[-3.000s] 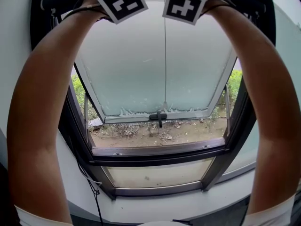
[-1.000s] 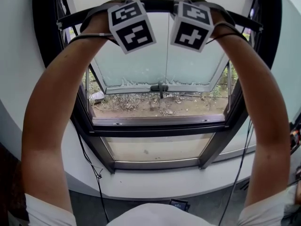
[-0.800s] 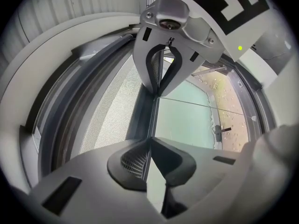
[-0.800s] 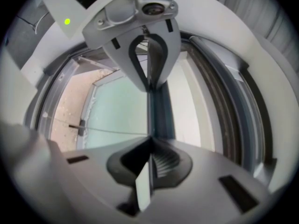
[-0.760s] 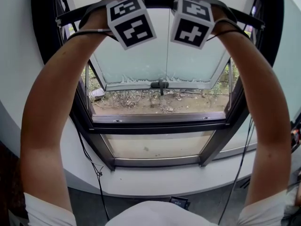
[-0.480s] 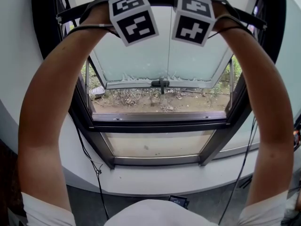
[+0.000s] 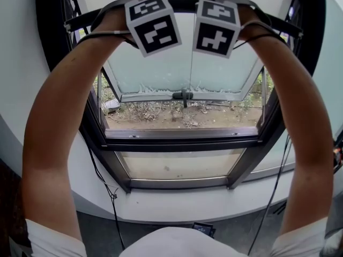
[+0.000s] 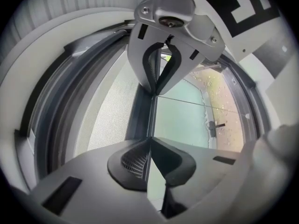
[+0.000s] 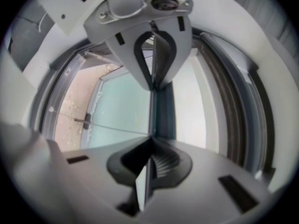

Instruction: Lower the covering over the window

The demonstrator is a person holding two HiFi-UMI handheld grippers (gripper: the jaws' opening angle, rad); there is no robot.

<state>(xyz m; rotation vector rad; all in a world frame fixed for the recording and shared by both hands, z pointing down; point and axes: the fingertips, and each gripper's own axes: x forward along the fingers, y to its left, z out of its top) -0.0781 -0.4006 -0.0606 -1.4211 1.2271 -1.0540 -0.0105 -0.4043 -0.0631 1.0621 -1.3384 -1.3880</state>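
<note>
Outside, dry, leaf-strewn ground (image 7: 177, 116) shows beneath a tilted-out sash (image 7: 161, 68) set in a dark window frame (image 7: 177, 146). Both arms reach to the top of the opening because the covering (image 8: 110, 120), a fine mesh screen, is drawn out only a little and its dark bottom rail (image 7: 187, 5) sits high. The left claw (image 8: 149, 148) and right claw (image 9: 149, 153) are each pinched almost fully together on the rail's thin edge, just either side of the middle. I judge that this keeps the pull even, so the rail descends level. Nearly the whole window is uncovered and the lowering looks barely begun.
</note>
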